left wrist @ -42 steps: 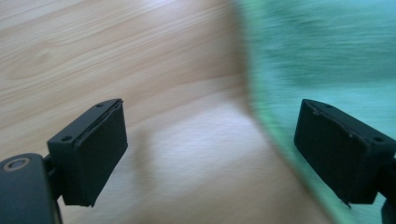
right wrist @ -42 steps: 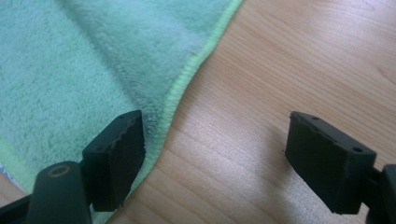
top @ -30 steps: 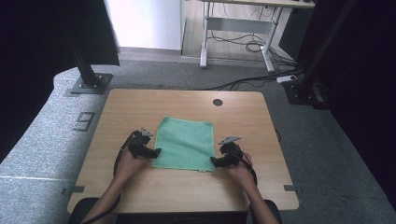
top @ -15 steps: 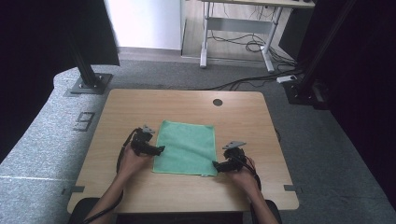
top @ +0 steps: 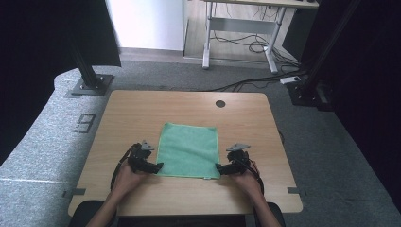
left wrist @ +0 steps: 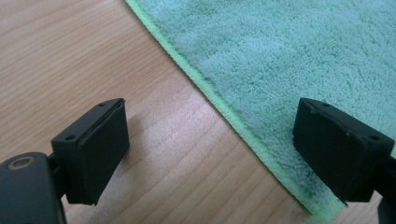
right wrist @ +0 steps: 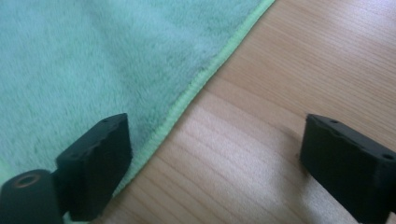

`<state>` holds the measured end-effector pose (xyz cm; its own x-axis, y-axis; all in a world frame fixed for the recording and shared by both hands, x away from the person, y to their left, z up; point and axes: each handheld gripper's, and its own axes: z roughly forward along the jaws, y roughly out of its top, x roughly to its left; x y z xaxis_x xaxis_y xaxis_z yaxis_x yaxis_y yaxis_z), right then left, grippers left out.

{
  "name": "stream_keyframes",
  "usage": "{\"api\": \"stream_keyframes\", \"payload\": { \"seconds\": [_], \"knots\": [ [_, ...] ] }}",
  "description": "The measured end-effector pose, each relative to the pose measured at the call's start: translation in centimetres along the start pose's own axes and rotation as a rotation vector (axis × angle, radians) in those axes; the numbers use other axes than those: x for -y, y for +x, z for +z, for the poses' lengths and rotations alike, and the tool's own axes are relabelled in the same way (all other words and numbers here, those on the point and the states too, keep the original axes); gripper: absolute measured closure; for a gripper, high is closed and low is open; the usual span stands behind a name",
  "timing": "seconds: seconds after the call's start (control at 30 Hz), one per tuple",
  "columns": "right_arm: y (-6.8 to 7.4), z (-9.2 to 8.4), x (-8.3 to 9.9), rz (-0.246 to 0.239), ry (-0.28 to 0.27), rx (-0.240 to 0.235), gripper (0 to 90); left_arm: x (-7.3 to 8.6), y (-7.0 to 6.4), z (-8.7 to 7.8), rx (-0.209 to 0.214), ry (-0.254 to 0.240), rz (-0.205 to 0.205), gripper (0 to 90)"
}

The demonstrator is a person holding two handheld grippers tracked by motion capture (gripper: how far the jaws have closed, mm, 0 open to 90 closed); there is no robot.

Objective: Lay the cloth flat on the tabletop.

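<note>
Cloth [top: 189, 150] edges lie between spread fingers [left wrist: 93, 149] of both grippers.

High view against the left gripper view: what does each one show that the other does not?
High view alone: the whole green towel, both grippers, left and right, the hands, the table's round hole, the grey floor. Left gripper view alone: the towel's pile, its stitched hem, and the open jaws straddling that hem. Both share the towel and the wooden table.

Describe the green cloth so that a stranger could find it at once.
On the wooden table, look at the near half, between the left gripper and the right gripper. The green cloth lies flat there, the single soft, coloured thing on the bare wood.
</note>
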<state>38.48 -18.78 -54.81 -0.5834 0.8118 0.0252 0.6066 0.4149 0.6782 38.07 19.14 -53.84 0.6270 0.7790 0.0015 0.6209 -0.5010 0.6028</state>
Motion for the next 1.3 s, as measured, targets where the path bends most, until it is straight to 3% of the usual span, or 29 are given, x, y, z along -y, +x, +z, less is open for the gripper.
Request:
{"api": "stream_keyframes", "payload": {
  "seconds": [0.03, 0.2, 0.3, 0.4, 0.43, 0.47, 0.53, 0.67, 0.7, 0.9, 0.97, 1.13, 1.23, 1.3],
  "knots": [
    [-0.3, 0.1, -0.4, 0.029, -0.015, -0.016, 9.7, -0.1, -0.2, 0.0, -0.012, 0.005, 0.014, 11.2],
    [-1.0, 0.5, -1.6, 0.047, -0.043, 0.025, 9.7, -0.5, -0.2, 0.1, 0.018, 0.009, 0.032, 11.0],
    [-1.3, 1.6, -2.0, 0.020, -0.008, 0.065, 9.1, -1.9, 0.8, 0.2, 0.008, -0.028, 0.018, 11.9],
    [-1.2, 1.8, -1.9, 0.024, -0.010, 0.066, 8.7, -3.9, 2.7, 1.0, -0.005, -0.076, -0.023, 14.0],
    [-1.2, 1.7, -1.8, 0.010, -0.015, 0.075, 8.7, -5.5, 3.9, 2.1, -0.027, -0.086, -0.040, 14.0],
    [-1.2, 1.7, -1.8, 0.010, -0.015, 0.075, 8.7, -5.5, 3.9, 2.1, -0.027, -0.086, -0.040, 14.0],
    [-1.2, 1.7, -1.8, 0.016, -0.019, 0.071, 8.6, -6.9, 4.9, 3.2, -0.053, -0.091, -0.049, 14.1],
    [-1.4, 1.8, -1.5, 0.042, -0.035, 0.059, 7.7, -9.0, 6.7, 5.1, -0.129, -0.098, -0.067, 14.7],
    [-1.4, 1.8, -1.5, 0.042, -0.036, 0.060, 7.7, -9.6, 7.5, 5.8, -0.177, -0.104, -0.083, 14.8],
    [-1.4, 1.8, -1.4, 0.041, -0.040, 0.058, 7.5, -9.9, 9.5, 7.7, -0.224, -0.083, -0.140, 15.0],
    [-1.5, 1.8, -1.4, 0.039, -0.041, 0.057, 7.5, -9.8, 10.2, 8.0, -0.209, -0.092, -0.171, 14.7],
    [-1.5, 1.8, -1.3, 0.039, -0.046, 0.057, 7.4, -9.9, 10.2, 7.9, -0.213, -0.089, -0.167, 14.6],
    [-1.5, 1.8, -1.3, 0.040, -0.050, 0.057, 7.3, -9.7, 8.7, 5.9, -0.132, -0.120, -0.148, 14.1],
    [-1.5, 1.8, -1.3, 0.041, -0.052, 0.059, 7.1, -8.9, 7.2, 4.8, -0.098, -0.116, -0.113, 13.2]
  ]
}}
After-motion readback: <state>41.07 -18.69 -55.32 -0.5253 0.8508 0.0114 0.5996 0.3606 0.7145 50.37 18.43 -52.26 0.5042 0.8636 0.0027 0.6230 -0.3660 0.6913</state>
